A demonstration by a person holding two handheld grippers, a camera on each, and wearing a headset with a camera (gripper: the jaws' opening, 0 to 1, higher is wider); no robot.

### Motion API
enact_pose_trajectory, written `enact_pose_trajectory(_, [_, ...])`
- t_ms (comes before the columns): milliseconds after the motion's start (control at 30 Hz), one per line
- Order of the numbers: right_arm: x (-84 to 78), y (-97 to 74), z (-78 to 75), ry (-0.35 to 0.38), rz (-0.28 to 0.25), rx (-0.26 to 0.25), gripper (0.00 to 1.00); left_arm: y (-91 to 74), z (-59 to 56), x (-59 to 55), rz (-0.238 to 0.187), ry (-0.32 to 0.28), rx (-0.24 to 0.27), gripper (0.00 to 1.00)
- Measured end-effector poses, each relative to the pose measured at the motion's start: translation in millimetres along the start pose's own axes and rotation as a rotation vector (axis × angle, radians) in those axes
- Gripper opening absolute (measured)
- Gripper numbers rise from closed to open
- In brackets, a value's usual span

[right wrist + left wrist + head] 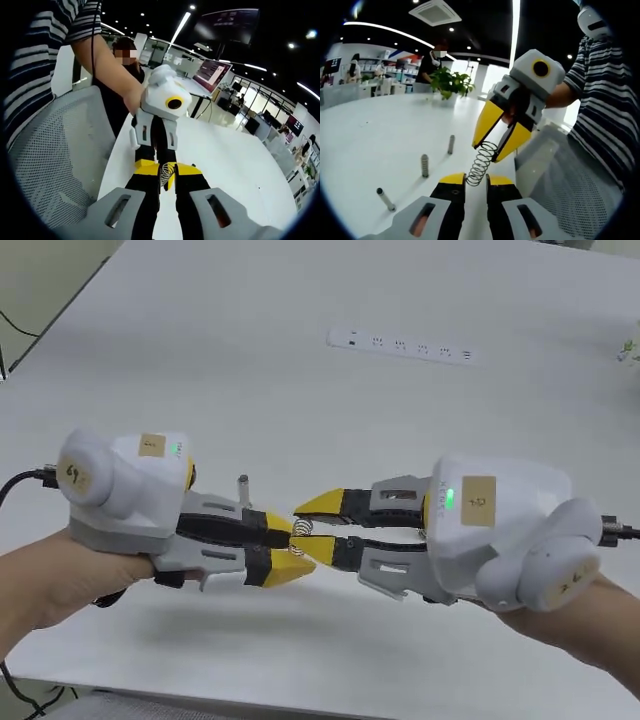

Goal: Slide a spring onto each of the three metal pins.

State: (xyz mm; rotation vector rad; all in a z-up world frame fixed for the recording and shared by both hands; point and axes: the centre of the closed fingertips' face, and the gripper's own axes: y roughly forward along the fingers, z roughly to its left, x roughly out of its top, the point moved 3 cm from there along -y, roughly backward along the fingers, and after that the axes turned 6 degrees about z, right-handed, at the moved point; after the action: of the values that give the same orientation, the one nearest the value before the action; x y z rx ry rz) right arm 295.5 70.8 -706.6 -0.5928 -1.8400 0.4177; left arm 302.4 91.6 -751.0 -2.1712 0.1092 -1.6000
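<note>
I am mid-handover, with the spring (482, 162) up in the air between my two grippers and not yet at a pin. My left gripper (476, 179) has its jaws drawn nearly together on the near end of the spring, which leans up and away from them. My right gripper (166, 170) meets it tip to tip, its jaws parted in a V about the far end. I cannot tell whether its pads touch the coil.

The three pins stand on the table (370, 140) off to the left in the left gripper view: a far pin (452, 144), a middle pin (424, 165) and a near pin (385, 198). The middle one looks ribbed, as if it may carry a spring, though it is too small to be sure. The near one looks bare.

I judge the next move to be a clean regrip: one gripper takes the spring by its side, leaving one open end free. The other must let go without flicking it. Then I carry it over a bare pin, line the coil up with the pin and slide it down
</note>
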Motion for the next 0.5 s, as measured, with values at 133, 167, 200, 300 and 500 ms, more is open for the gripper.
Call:
enact_pose_trajectory(133, [-1.4, 0.1, 0.6, 0.005, 0.002, -0.005, 0.07, -1.8, -0.6, -2.9, 0.000, -0.004, 0.009, 0.10])
enact_pose_trajectory(167, [-1.5, 0.1, 0.3, 0.005, 0.001, -0.008, 0.07, -2.2, -0.2, -3.6, 0.001, -0.006, 0.012, 0.11])
enact_pose_trajectory(200, [-1.7, 0.2, 0.0, 0.009, 0.000, -0.010, 0.07, -2.9, 0.1, -4.6, 0.002, -0.008, 0.016, 0.11])
enact_pose_trajectory(300, [-2.4, 0.3, -0.6, 0.010, 0.003, -0.013, 0.07, -4.6, 1.5, -5.4, -0.001, -0.014, 0.026, 0.13])
enact_pose_trajectory(500, [-3.8, -0.2, -2.3, 0.019, 0.005, -0.016, 0.07, -9.0, 7.7, -10.0, 0.006, -0.028, 0.072, 0.30])
